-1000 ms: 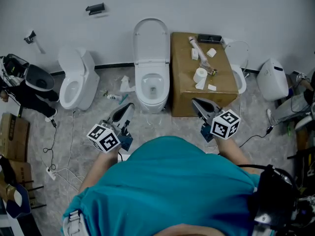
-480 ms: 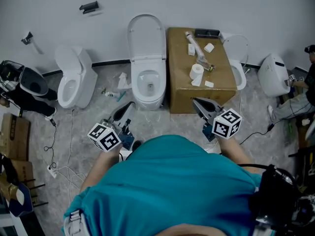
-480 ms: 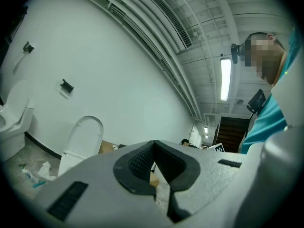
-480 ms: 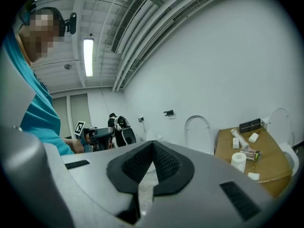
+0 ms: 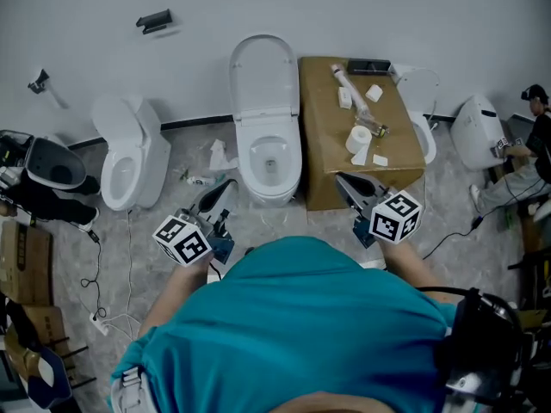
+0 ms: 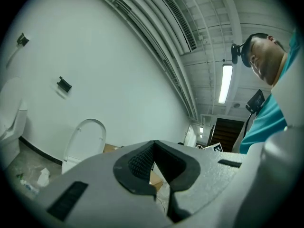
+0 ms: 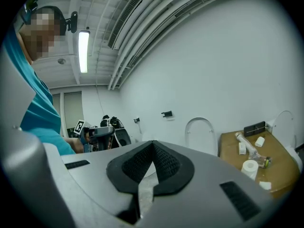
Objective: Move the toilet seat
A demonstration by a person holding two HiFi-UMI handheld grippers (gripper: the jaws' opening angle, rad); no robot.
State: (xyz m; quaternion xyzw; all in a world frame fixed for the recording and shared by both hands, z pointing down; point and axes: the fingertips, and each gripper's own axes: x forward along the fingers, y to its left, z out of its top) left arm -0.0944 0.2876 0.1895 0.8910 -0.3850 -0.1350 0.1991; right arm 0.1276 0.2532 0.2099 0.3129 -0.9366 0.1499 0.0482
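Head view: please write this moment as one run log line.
left gripper: shut, empty | right gripper: shut, empty | toilet seat: raised, untouched, ahead of both grippers

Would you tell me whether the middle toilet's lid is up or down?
Up: the lid stands against the wall, bowl exposed.

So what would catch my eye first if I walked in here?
The toilets: one toilet stands mid-wall with its lid up, and a second toilet stands to its left. Right beside the middle one is a cardboard box strewn with a paper roll and small parts. Nearest the camera, a person in teal holds the left gripper and right gripper, both shut and empty.
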